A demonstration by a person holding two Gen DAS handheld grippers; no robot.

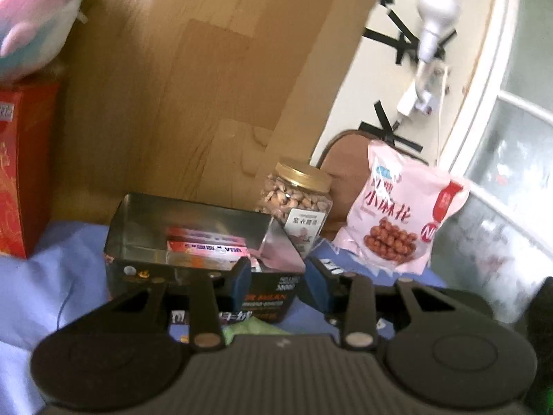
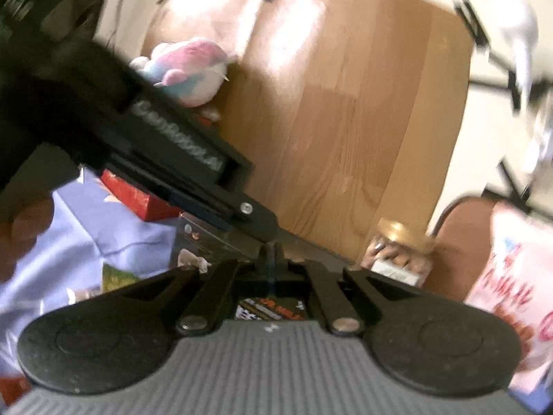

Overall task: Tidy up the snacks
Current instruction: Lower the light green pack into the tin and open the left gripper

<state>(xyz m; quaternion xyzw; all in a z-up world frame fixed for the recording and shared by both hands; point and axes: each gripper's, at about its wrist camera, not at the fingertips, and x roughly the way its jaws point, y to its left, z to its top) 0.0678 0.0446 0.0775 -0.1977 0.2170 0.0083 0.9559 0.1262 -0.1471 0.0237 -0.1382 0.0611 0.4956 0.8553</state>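
The left tool (image 1: 278,282) hangs with its jaws apart, straddling the near corner of an open metal tin (image 1: 193,238), gripping nothing. A pink-and-white snack packet (image 1: 207,250) lies flat inside the tin, long axis running left to right. Just right of the tin stand a gold-lidded nut jar (image 1: 297,200) and, beyond it, an upright pink snack bag (image 1: 401,214). The right tool (image 2: 272,254) has its jaws pressed together, seemingly empty, though blur hides detail, over the blue cloth (image 2: 114,228).
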